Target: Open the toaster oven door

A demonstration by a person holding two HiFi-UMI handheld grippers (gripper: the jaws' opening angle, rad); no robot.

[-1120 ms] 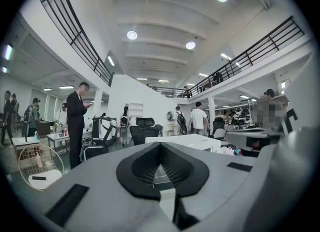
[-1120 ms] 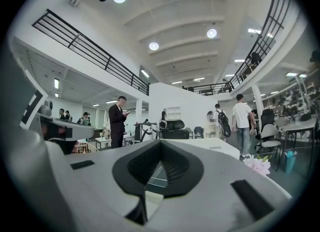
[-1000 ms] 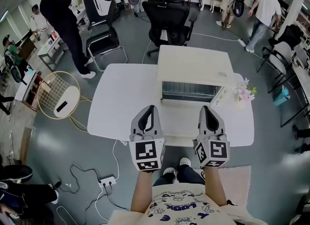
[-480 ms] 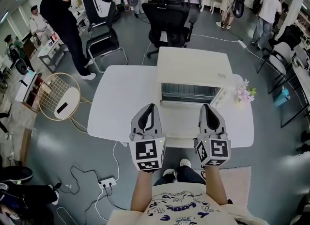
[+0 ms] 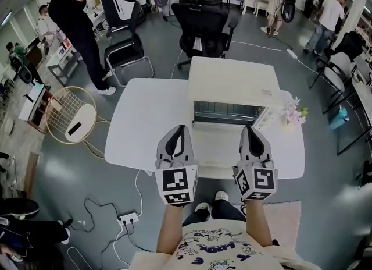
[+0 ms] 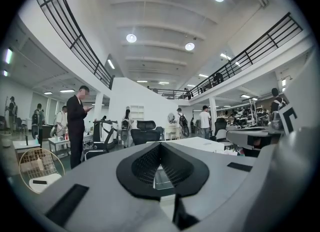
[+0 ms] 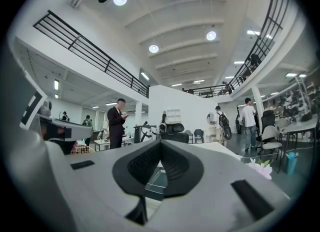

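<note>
A cream toaster oven (image 5: pixel 232 82) stands on the white table (image 5: pixel 145 117), at its far right part. Its glass front (image 5: pixel 226 110) faces me and shows the wire rack behind it. My left gripper (image 5: pixel 179 130) and right gripper (image 5: pixel 249 130) are held side by side over the table's near edge, both pointing level at the oven and a short way in front of it. Neither touches it. Both are shut with nothing between the fingers. In the left gripper view the closed left gripper (image 6: pixel 160 145) frames a bit of the oven's glass; the right gripper (image 7: pixel 161 142) looks the same.
A small bunch of pink flowers (image 5: pixel 294 112) stands right of the oven. Behind the table is a black office chair (image 5: pixel 203 18); left of it a round wire side table (image 5: pixel 71 114). A power strip (image 5: pixel 129 216) and cables lie on the floor. People stand farther off.
Both grippers and the oven have stayed where they were. Only people in the background at the right have walked on.
</note>
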